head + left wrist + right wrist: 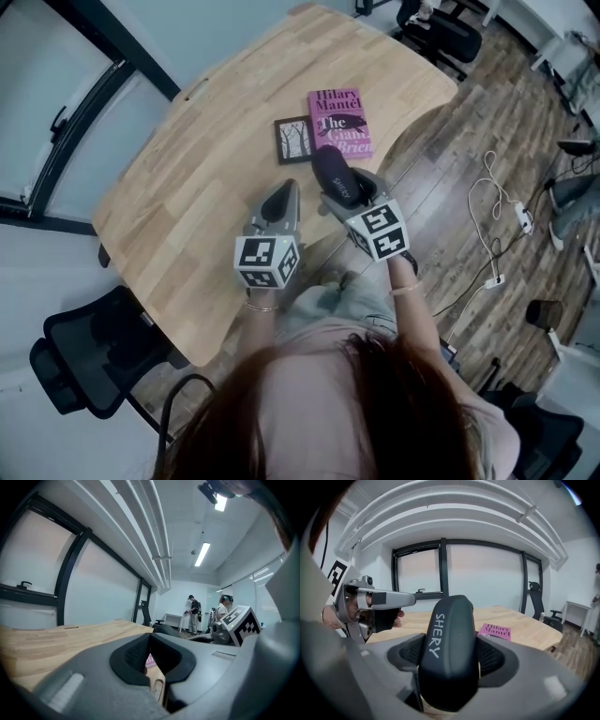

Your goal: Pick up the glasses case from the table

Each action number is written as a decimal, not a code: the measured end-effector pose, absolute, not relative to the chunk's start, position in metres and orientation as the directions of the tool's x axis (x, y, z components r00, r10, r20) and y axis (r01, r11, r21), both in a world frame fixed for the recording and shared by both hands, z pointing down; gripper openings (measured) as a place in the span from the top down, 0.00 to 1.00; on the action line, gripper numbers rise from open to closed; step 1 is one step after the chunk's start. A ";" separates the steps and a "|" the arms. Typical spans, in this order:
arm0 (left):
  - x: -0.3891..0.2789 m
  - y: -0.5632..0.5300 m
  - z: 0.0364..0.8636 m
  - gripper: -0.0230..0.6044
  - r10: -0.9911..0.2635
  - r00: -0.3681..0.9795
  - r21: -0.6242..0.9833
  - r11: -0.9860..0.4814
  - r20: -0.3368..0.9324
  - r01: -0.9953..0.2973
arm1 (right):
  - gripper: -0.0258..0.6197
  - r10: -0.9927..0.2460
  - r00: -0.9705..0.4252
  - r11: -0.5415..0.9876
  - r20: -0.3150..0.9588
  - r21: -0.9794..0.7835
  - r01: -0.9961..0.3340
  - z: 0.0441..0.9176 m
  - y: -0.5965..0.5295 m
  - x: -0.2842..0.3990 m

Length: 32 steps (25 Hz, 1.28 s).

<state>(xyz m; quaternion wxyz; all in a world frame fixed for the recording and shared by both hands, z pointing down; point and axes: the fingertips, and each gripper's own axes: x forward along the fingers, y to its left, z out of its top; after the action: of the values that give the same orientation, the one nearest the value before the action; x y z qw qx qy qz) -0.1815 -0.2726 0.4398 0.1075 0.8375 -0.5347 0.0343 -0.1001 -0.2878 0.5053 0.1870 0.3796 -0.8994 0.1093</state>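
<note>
The right gripper point(347, 190) is clamped on the glasses case point(332, 171), one jaw pressed against each long side. The case is dark and rounded, and it is held over the near right part of the wooden table point(197, 178), close to the curved cut-out in the near edge. Its long axis runs along the jaws, away from the person; the far end sticks out past the jaw tips and points toward the pink book point(340, 122) lying flat farther out on the table. In the right gripper view the case point(446, 630) fills the gap between the jaws of the gripper point(450, 657), with white lettering running along its top, and the book point(494, 631) shows beyond it to the right. Just left of the book lies a small black picture frame point(294, 139). The left gripper point(282, 199) sits just left of the right one, over the table; its jaws point(149, 639) are together with nothing between them.
</note>
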 end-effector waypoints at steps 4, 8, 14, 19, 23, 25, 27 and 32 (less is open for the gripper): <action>-0.175 -0.270 0.433 0.95 -0.890 0.427 0.137 -0.408 0.159 -0.903 | 0.44 -0.655 -0.644 0.676 0.395 -0.074 -0.733 0.498 -0.284 -0.093; -0.167 -0.265 0.424 0.95 -0.895 0.421 0.130 -0.405 0.145 -0.905 | 0.44 -0.666 -0.648 0.670 0.369 -0.087 -0.737 0.489 -0.280 -0.087; -0.157 -0.249 0.416 0.95 -0.905 0.404 0.117 -0.390 0.135 -0.913 | 0.44 -0.670 -0.663 0.683 0.334 -0.073 -0.727 0.472 -0.267 -0.075; -0.149 -0.233 0.406 0.95 -0.913 0.391 0.111 -0.379 0.118 -0.919 | 0.44 -0.669 -0.673 0.691 0.314 -0.069 -0.719 0.459 -0.251 -0.064; -0.143 -0.221 0.398 0.95 -0.918 0.384 0.103 -0.374 0.103 -0.922 | 0.44 -0.677 -0.674 0.689 0.296 -0.065 -0.722 0.450 -0.238 -0.056; -0.139 -0.215 0.394 0.95 -0.919 0.382 0.094 -0.374 0.096 -0.923 | 0.44 -0.681 -0.674 0.689 0.287 -0.060 -0.722 0.445 -0.232 -0.051; -0.134 -0.208 0.390 0.95 -0.919 0.384 0.087 -0.377 0.090 -0.922 | 0.44 -0.686 -0.674 0.688 0.274 -0.059 -0.724 0.440 -0.226 -0.047; -0.123 -0.193 0.383 0.95 -0.918 0.389 0.076 -0.383 0.079 -0.921 | 0.44 -0.701 -0.669 0.679 0.247 -0.053 -0.732 0.428 -0.213 -0.037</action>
<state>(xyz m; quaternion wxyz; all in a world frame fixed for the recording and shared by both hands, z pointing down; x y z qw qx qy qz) -0.1230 -0.1926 0.3832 0.0534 0.8315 -0.5528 0.0118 -0.0367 -0.2132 0.4284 0.1037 0.3936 -0.9104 0.0741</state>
